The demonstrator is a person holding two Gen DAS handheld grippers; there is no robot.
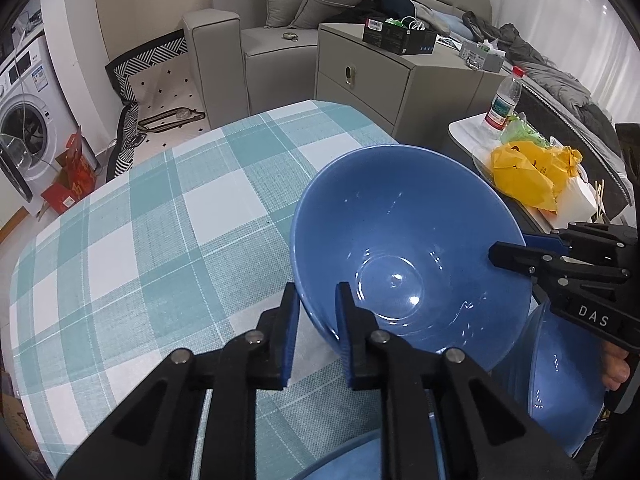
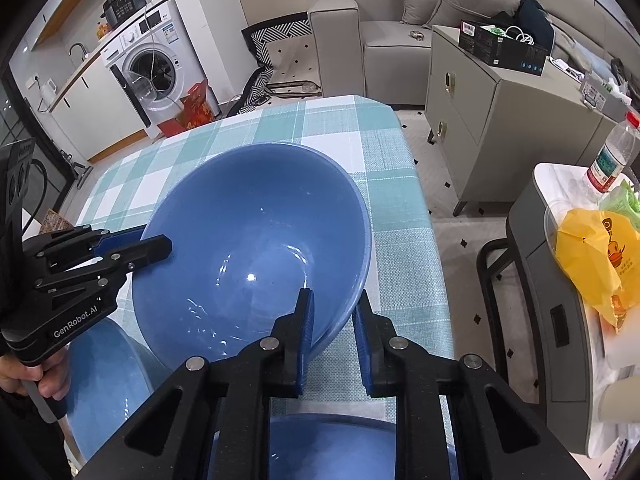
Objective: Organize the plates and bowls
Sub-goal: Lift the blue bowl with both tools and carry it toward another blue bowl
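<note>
A large blue bowl (image 1: 404, 248) sits over the checked tablecloth (image 1: 160, 220), gripped from two opposite sides. My left gripper (image 1: 316, 300) is shut on the bowl's near rim, one pad inside and one outside. The right gripper (image 1: 516, 246) clamps the opposite rim. In the right wrist view, my right gripper (image 2: 334, 304) pinches the bowl (image 2: 248, 240) at its near right rim, and the left gripper (image 2: 152, 242) holds the left rim. I cannot tell whether the bowl's base touches the cloth.
A second blue bowl (image 1: 560, 380) lies beside the held one, also seen as the second blue bowl (image 2: 104, 380). Another blue dish (image 2: 332, 448) lies under my fingers at the near edge. A side table (image 2: 560, 184) with a yellow bag (image 2: 596, 256) and a bottle (image 2: 612, 156) stands to the right.
</note>
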